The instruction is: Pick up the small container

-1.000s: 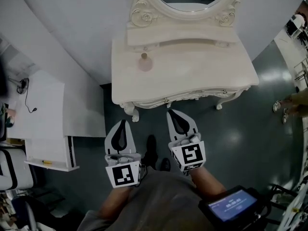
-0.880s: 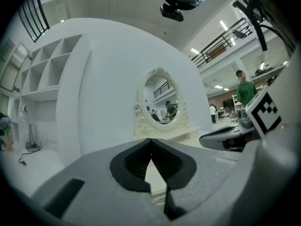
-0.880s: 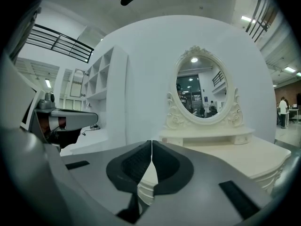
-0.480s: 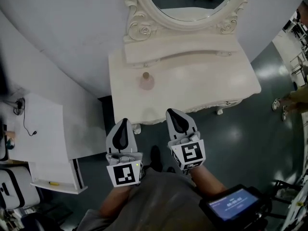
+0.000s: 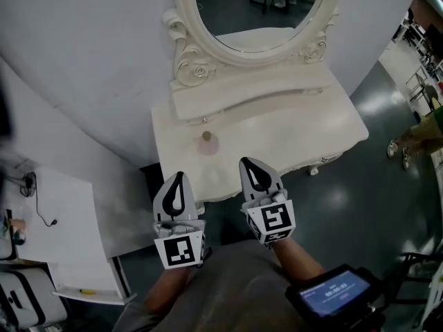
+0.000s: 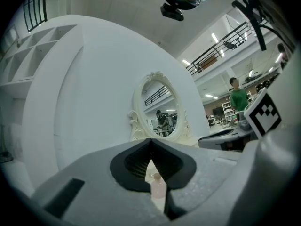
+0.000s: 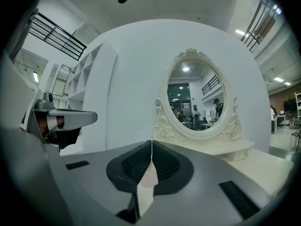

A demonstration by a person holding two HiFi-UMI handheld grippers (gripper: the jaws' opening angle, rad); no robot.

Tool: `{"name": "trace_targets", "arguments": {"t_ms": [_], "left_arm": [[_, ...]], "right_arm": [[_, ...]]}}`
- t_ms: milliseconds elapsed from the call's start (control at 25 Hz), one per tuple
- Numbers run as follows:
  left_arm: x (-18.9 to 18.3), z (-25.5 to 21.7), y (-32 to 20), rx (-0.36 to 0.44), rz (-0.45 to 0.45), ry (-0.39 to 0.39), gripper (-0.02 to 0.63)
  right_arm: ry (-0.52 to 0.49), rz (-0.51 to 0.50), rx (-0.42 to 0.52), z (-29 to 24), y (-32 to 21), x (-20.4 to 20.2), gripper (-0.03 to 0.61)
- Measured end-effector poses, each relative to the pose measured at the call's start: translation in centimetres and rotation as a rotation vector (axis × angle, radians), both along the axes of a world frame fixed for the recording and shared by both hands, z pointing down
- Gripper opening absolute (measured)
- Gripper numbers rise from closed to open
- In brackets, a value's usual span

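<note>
A small pale pink container (image 5: 208, 144) stands on the left part of a cream dressing table (image 5: 297, 126), below its oval mirror (image 5: 259, 9). My left gripper (image 5: 179, 177) is shut and empty at the table's front edge, short of the container. My right gripper (image 5: 250, 162) is also shut and empty, over the table's front edge to the container's right. In the left gripper view the pink container (image 6: 158, 187) shows through the slit below the tips of the left gripper (image 6: 151, 140). In the right gripper view the container (image 7: 149, 178) is a pink blur behind the tips of the right gripper (image 7: 151, 142).
A curved white wall (image 5: 90, 54) rises behind the table. White desks (image 5: 62, 234) stand at the left. A person (image 5: 422, 133) stands at the far right on the grey floor. A tablet (image 5: 332, 292) hangs at my waist.
Both grippers have moved forward together toward the dressing table; their tips now reach its front edge. The table and container sit lower and nearer in the head view. Jaws stayed shut.
</note>
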State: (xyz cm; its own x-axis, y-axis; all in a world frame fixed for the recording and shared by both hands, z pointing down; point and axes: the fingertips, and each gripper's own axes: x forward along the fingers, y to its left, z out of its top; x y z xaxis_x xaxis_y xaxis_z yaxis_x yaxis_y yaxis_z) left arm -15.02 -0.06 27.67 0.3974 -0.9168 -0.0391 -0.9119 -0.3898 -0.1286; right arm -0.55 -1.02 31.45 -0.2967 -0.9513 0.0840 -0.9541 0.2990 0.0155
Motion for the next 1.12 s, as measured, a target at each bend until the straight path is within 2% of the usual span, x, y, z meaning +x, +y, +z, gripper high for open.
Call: {"name": "trace_targets", "arguments": {"t_ms": [600, 760, 1120], "left_arm": [[4.8, 0.7, -4.7, -0.032, 0.013, -0.016, 0.011], [6.0, 0.9, -5.9, -0.041, -0.014, -0.019, 0.011], [7.9, -1.7, -9.0, 0.026, -0.138, -0.031, 0.011]], "right_arm": [[-0.021, 0.006, -0.035, 1.1, -4.3, 4.3, 0.014], [-0.032, -0.019, -0.047, 1.4, -5.8, 5.6, 0.014], [-0.04, -0.126, -0.006, -0.6, -10.4, 8.1, 0.014]]}}
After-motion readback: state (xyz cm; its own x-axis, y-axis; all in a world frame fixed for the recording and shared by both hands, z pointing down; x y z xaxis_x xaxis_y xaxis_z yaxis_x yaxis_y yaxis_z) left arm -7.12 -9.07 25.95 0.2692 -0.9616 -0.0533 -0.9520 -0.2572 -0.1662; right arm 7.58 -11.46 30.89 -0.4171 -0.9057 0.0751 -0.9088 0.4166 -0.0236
